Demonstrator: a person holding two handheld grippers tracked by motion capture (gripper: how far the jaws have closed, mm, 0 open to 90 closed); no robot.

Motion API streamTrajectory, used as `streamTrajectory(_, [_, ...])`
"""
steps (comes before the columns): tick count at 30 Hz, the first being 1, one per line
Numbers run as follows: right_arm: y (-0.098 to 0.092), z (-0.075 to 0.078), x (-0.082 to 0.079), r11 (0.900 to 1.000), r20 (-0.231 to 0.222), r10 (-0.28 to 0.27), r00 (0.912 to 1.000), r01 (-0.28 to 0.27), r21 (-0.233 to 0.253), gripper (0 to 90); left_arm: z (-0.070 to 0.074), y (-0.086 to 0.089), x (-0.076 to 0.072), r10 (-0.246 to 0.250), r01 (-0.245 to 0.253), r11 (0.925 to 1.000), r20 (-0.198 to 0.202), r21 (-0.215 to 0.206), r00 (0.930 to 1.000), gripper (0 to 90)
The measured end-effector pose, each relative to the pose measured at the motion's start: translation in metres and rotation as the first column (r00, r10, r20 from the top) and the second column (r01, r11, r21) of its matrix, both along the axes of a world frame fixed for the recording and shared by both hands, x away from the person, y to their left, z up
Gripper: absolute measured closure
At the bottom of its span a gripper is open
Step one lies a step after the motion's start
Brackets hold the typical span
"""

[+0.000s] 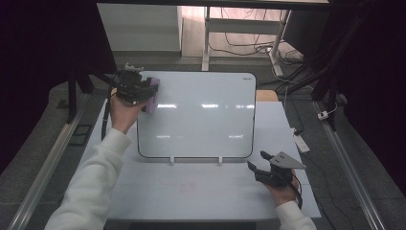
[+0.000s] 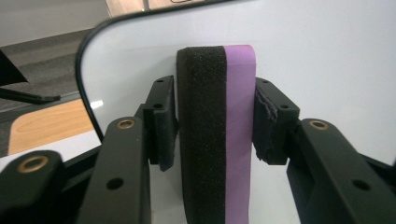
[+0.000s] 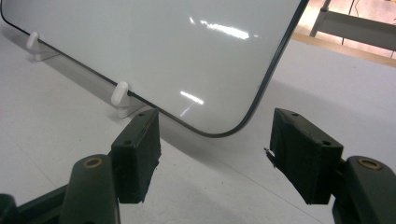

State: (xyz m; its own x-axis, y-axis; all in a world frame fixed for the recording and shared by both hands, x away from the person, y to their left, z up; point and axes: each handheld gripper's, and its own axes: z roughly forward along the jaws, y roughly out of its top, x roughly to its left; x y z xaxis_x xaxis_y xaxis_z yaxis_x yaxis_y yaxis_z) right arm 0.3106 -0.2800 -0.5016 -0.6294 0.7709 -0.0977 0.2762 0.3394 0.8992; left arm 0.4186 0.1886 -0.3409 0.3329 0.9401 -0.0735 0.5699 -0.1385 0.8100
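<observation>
Left gripper clamps eraser against whiteboard top corner; right gripper wide, low.

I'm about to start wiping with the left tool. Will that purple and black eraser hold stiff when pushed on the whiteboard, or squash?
The eraser will probably give somewhat: its black layer looks like porous foam. The left tool grips it across both layers, so it should stay put. It looks light. The whiteboard rests on small white clips, so a hard push might shift it.

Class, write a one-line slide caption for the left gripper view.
Left gripper clamps a black-and-purple eraser near the whiteboard corner.
</observation>
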Motion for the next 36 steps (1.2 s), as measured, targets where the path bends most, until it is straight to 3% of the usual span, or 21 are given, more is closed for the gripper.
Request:
streamTrajectory(8, [-0.001,0.0,0.001,1.0,0.003,-0.006,1.0,0.006,0.006,32.9,0.003,0.003,-0.007,-0.014,0.015,0.9997,0.046,-0.018,0.9989,43.6])
streamTrajectory(12, [-0.002,0.001,0.001,1.0,0.002,-0.007,1.0,0.007,0.007,32.8,0.004,0.005,-0.014,-0.047,0.049,0.9985,0.071,-0.025,0.9963,37.6])
streamTrajectory(13, [-0.002,0.001,0.0,1.0,0.001,-0.006,1.0,0.006,0.007,32.8,0.003,0.008,-0.021,-0.074,0.077,0.9966,0.088,-0.029,0.9934,36.6])
streamTrajectory(19, [-0.003,0.001,0.001,1.0,-0.005,-0.005,1.0,0.005,0.009,32.8,0.0,0.018,-0.038,-0.133,0.138,0.9893,0.105,-0.046,0.9856,31.7])
streamTrajectory(27, [-0.004,0.001,0.002,1.0,-0.011,0.001,0.9999,-0.001,0.008,32.6,-0.014,0.034,-0.066,-0.192,0.201,0.9767,0.109,-0.076,0.9754,30.4])
streamTrajectory(36, [-0.004,0.001,0.003,1.0,-0.02,0.021,0.9996,-0.021,0.006,32.7,-0.047,0.047,-0.102,-0.253,0.261,0.9609,0.092,-0.092,0.963,28.8])
